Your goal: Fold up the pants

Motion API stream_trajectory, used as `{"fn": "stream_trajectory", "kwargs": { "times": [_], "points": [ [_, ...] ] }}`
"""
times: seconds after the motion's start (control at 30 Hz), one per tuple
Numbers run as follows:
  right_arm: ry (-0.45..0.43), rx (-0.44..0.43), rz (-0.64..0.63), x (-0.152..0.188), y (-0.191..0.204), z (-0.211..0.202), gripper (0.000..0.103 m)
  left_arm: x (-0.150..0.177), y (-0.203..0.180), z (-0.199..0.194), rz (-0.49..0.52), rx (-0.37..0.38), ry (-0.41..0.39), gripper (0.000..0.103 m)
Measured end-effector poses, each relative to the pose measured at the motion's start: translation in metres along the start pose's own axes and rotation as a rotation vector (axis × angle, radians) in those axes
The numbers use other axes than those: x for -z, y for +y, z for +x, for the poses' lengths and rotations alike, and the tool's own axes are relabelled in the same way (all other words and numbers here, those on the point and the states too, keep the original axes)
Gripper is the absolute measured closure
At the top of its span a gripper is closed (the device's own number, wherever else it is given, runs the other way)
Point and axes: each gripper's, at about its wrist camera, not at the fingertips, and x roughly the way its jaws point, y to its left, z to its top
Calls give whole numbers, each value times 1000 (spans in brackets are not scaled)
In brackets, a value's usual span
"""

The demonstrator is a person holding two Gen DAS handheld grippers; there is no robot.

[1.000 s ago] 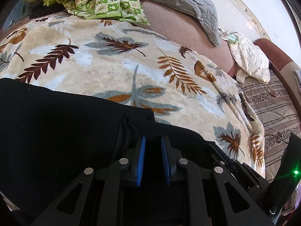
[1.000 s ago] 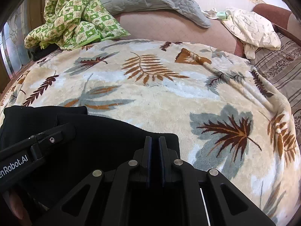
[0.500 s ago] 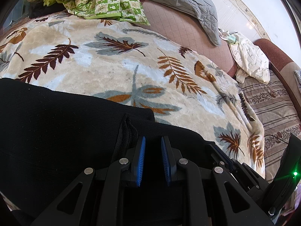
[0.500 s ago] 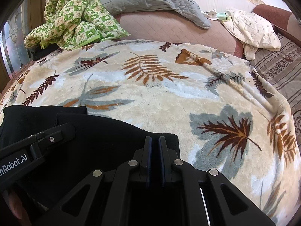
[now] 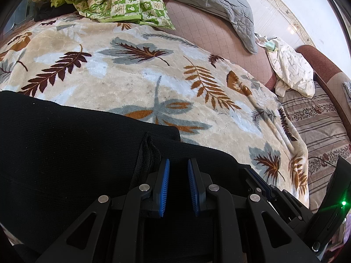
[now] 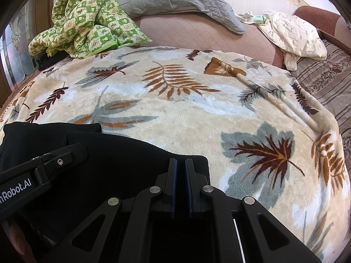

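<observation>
You are pinching the black pants (image 5: 65,153) with both grippers near the blanket's (image 5: 136,81) front edge. The left gripper (image 5: 178,171) is gripping fabric, and the right gripper (image 6: 180,171) is clamping the pants' right corner.

The pants (image 5: 65,153) lie on the near edge of the blanket (image 5: 136,83) covering the bed; a quilt (image 6: 87,19) sits behind at far left, a pillow (image 6: 175,0) beside it, cloth (image 6: 294,32) far right.
</observation>
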Motion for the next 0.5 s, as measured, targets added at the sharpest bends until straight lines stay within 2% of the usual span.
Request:
{"fn": "stream_trajectory", "kwargs": {
  "times": [0.5],
  "points": [
    [-1, 1, 2, 0, 1, 0, 96, 0, -1, 1, 3, -2, -2, 84]
  ]
}}
